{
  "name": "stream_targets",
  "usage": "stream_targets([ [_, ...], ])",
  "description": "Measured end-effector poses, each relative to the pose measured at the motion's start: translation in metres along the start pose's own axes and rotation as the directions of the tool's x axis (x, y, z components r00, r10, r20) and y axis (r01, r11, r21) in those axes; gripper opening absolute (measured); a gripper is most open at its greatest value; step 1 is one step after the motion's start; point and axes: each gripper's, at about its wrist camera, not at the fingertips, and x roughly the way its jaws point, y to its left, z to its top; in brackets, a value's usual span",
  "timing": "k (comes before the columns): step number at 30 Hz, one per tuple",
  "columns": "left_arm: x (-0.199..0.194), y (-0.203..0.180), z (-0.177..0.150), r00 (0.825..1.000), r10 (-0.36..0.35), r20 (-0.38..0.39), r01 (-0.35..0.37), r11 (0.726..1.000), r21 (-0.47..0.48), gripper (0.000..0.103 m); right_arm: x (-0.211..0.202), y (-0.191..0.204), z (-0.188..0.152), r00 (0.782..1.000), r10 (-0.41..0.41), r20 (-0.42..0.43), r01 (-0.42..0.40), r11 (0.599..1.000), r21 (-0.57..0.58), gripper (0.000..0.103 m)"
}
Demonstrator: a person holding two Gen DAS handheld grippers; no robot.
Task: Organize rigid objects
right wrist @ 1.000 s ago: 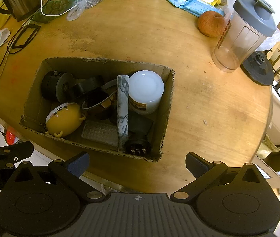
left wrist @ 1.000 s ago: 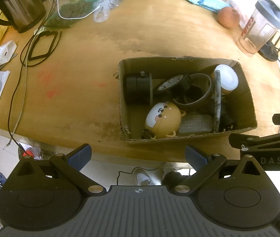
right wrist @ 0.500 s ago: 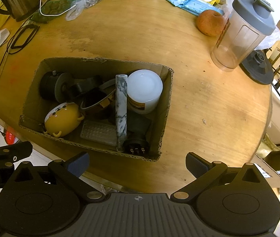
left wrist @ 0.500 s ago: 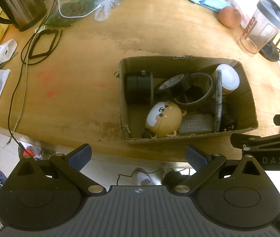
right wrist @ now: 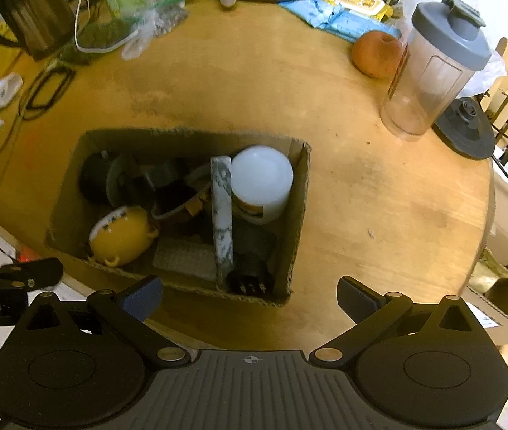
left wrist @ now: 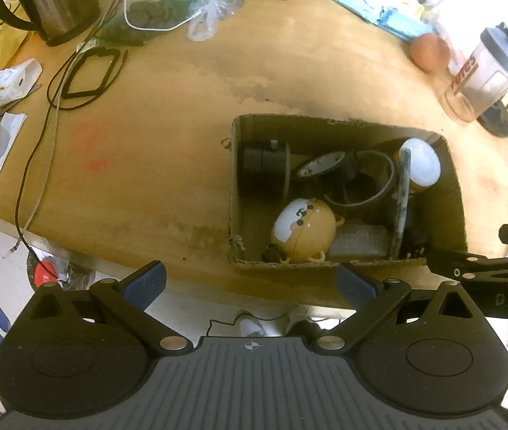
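A cardboard box [left wrist: 234, 193] [right wrist: 298, 215] sits on the round wooden table and holds several rigid objects: a yellow bear-faced toy [left wrist: 304, 231] [right wrist: 121, 234], a white-lidded jar [left wrist: 420, 165] [right wrist: 261, 182], a marble-patterned slab [left wrist: 402, 200] [right wrist: 222, 215] standing on edge, a black cylinder [left wrist: 262, 165], a black ring [left wrist: 361, 182] and a clear ribbed piece [left wrist: 359, 242]. My left gripper [left wrist: 250, 281] is open and empty, above the table's near edge just in front of the box. My right gripper [right wrist: 250, 295] is open and empty, over the box's near right corner.
A kettle [left wrist: 51, 0] [right wrist: 30, 18], black cables [left wrist: 85, 75], plastic bags [left wrist: 196, 7] and papers [left wrist: 6, 79] lie at the far left. A shaker bottle [right wrist: 436, 71], an apple [right wrist: 375, 53] and blue packets [right wrist: 329, 14] stand at the far right.
Both grippers have drifted slightly; the right wrist view has closed in a little on the box. Both stay open and empty, and nothing in the box has moved.
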Motion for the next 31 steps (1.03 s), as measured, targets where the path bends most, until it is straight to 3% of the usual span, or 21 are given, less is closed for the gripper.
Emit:
stream_targets([
  [5, -0.001, 0.003, 0.002, 1.000, -0.026, 0.007, 0.026, 1.000, -0.011, 0.103, -0.002, -0.003, 0.002, 1.000, 0.025, 0.010, -0.025, 0.999, 0.024, 0.103],
  [16, 0.009, 0.009, -0.002, 0.999, -0.031, -0.034, 0.031, 1.000, -0.001, 0.103, 0.010, -0.005, -0.005, 0.998, 0.018, -0.061, -0.017, 1.000, 0.013, 0.103],
  [25, 0.011, 0.013, -0.004, 0.999, -0.004, -0.043, 0.004, 1.000, 0.002, 0.103, 0.017, -0.011, -0.010, 0.996, -0.033, -0.084, 0.033, 0.999, 0.009, 0.103],
  [31, 0.007, 0.020, 0.001, 0.999, 0.036, 0.000, -0.036, 0.999, -0.010, 0.103, 0.017, -0.015, -0.007, 0.996, -0.050, -0.075, 0.051, 0.999, 0.010, 0.103],
])
